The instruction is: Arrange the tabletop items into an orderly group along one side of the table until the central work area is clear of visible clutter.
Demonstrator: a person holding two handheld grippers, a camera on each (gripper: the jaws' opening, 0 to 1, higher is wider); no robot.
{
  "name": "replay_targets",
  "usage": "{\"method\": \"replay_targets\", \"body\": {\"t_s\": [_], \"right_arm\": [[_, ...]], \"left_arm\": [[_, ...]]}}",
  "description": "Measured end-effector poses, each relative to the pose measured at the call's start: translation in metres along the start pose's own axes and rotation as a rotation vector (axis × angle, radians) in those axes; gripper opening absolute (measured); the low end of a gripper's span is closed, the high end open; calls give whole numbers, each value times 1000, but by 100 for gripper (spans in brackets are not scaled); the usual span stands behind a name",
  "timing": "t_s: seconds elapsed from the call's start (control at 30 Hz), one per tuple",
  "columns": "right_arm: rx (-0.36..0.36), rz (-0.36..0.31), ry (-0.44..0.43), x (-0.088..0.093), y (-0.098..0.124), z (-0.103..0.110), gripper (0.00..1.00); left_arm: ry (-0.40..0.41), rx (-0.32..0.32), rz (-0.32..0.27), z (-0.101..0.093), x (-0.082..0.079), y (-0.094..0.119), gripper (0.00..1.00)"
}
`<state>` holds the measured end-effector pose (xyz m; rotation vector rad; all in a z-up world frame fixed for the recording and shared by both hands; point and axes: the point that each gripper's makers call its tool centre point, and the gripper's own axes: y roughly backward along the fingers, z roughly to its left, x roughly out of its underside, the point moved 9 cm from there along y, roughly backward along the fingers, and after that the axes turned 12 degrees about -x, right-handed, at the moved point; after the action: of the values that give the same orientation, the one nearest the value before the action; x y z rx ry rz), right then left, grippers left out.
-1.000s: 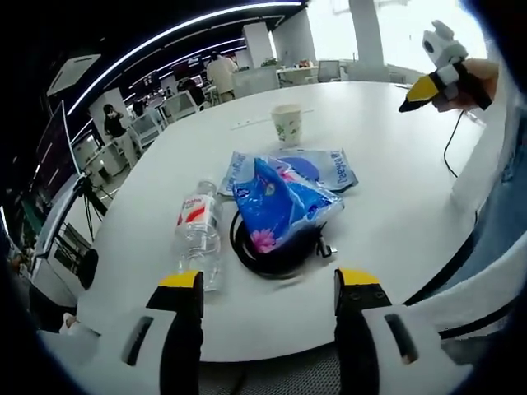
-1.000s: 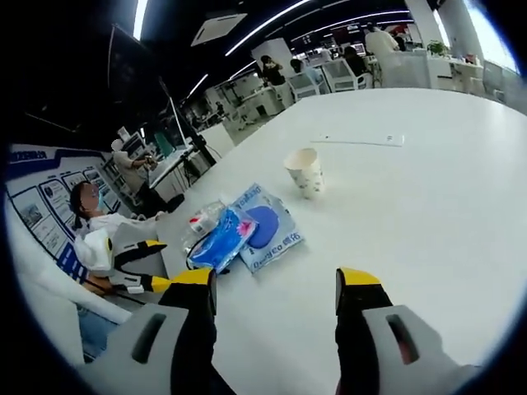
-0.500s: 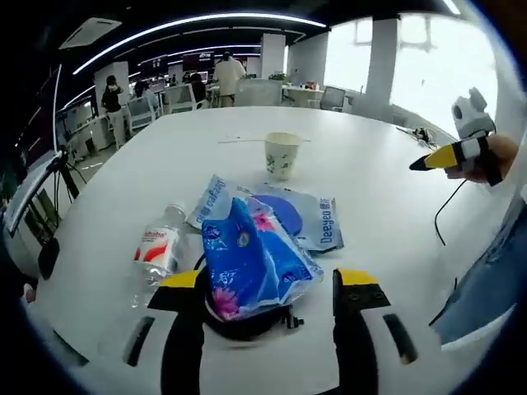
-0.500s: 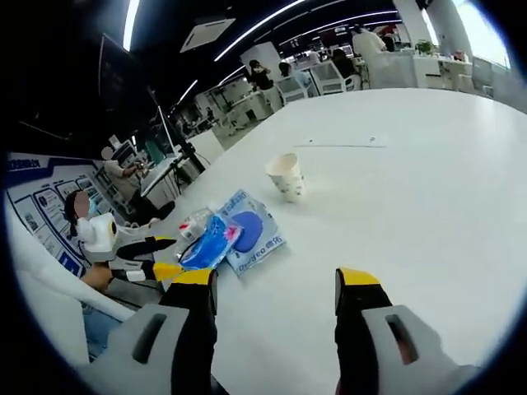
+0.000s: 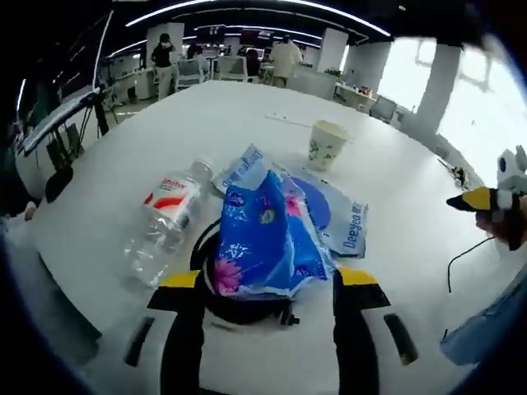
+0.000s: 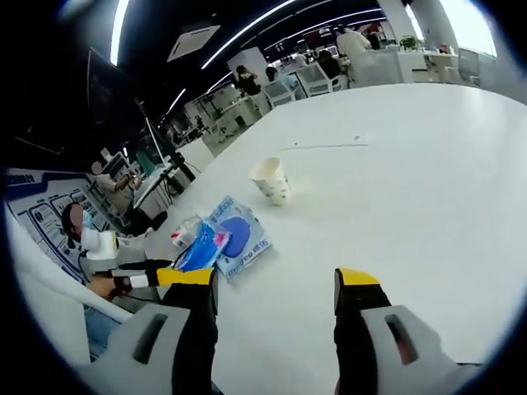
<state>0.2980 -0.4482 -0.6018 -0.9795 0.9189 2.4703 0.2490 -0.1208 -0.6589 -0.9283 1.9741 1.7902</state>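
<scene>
A: Left gripper view. The left claw [image 5: 268, 280] is standing open, its two yellow-tipped jaws flanking the blue patterned bag [image 5: 265, 239] without closing on it. The bag is lying on top of a black coiled cable [image 5: 235, 300] on the white desk [image 5: 123, 164].

B: Any writing on things?

A: A flat blue-and-white packet [image 5: 338, 218] is lying under and behind the bag; I am reading "Deeyeo" on its right edge. Other print on its left flap is too bent to read. The clear water bottle [image 5: 165, 218] is lying on its side just left of the bag, with a red-and-white label whose text is too small to make out.

B: And the cup?

A: The paper cup [image 5: 327, 144] is standing upright beyond the packet, apart from it, faint print unreadable.

B: Right side?

A: Right gripper view: the right claw [image 6: 276, 284] is hanging open over bare desk, holding nothing. The cluster is sitting well ahead to the left, near the desk edge, with the cup [image 6: 270, 179] apart from it.
</scene>
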Motion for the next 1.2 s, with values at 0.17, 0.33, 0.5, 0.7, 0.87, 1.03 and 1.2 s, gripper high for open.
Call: {"method": "replay_targets", "body": {"t_s": [0.17,0.33,0.5,0.7,0.87,1.03,1.2], "right_arm": [[-18,22,2,2,-8,2,55],[-33,32,9,3,-9,4,55],[-21,33,0,7,-3,0,54],[-1,10,-16,4,2,-6,54],[7,-1,-22,3,2,-7,53],[9,9,-27,8,0,-6,52],[2,19,-32,11,-2,-5,52]], "left_arm": [[50,21,26,-2,3,-5,56],[276,11,43,5,-4,-11,54],[203,-27,65,3,-9,-22,49],[92,-31,78,-4,-9,-32,47],[88,-47,99,3,-7,-35,32],[161,-32,92,9,-6,-34,9],[169,-23,87,11,-7,-32,0]]}}
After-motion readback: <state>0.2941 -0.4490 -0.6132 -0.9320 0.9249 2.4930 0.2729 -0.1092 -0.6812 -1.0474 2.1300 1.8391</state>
